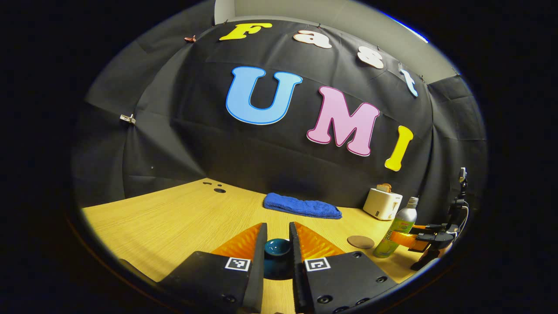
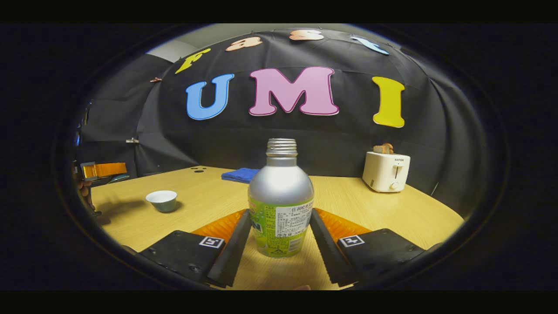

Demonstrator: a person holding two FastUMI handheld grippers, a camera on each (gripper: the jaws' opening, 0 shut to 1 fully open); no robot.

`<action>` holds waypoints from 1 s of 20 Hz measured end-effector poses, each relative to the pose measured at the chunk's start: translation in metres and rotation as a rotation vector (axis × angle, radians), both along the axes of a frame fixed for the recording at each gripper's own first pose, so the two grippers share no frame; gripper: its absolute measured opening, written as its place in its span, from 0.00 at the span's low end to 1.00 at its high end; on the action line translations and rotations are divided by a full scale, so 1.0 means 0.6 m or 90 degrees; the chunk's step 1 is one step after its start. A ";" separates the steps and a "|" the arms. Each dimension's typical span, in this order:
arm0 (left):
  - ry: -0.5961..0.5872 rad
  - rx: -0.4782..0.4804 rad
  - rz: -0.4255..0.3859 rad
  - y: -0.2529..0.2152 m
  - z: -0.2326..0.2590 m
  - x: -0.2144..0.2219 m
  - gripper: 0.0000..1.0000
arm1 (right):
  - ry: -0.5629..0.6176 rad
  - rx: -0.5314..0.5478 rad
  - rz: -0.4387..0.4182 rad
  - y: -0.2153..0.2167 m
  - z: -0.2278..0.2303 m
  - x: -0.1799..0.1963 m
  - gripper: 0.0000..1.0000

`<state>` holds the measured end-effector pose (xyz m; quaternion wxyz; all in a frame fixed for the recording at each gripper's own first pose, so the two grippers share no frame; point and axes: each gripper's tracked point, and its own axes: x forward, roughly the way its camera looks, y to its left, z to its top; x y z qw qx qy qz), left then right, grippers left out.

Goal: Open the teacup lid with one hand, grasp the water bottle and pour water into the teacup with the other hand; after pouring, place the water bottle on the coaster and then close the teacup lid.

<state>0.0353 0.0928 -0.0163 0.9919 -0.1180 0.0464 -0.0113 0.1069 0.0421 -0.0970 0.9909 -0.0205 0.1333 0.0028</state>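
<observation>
In the left gripper view a dark teal teacup lid (image 1: 277,252) sits pinched between my left gripper (image 1: 277,226) fingers. The right gripper view shows that gripper (image 2: 104,170) raised at the far left, above the table, with the uncovered teacup (image 2: 162,200) standing below and to the right of it. A silver, capless water bottle (image 2: 280,187) with a green label stands upright on the table, and my right gripper (image 2: 280,212) presses on both its sides. From the left gripper view the bottle (image 1: 399,226) is at the right, with a round brown coaster (image 1: 360,241) just left of it.
A blue folded towel (image 1: 302,206) lies at the back of the wooden table (image 1: 174,218) by the black wall. A white toaster (image 2: 386,172) stands at the back right. Small dark holes (image 1: 217,188) mark the table's far left corner.
</observation>
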 end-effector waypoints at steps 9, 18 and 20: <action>-0.002 -0.014 0.022 0.045 -0.002 -0.001 0.31 | -0.045 -0.315 0.056 0.048 0.087 0.057 0.80; -0.003 -0.040 0.049 0.099 -0.003 -0.007 0.31 | -0.048 -0.604 0.148 0.157 0.056 0.112 0.80; -0.001 -0.045 0.049 0.103 -0.005 -0.007 0.31 | -0.054 -0.666 0.159 0.170 0.051 0.117 0.80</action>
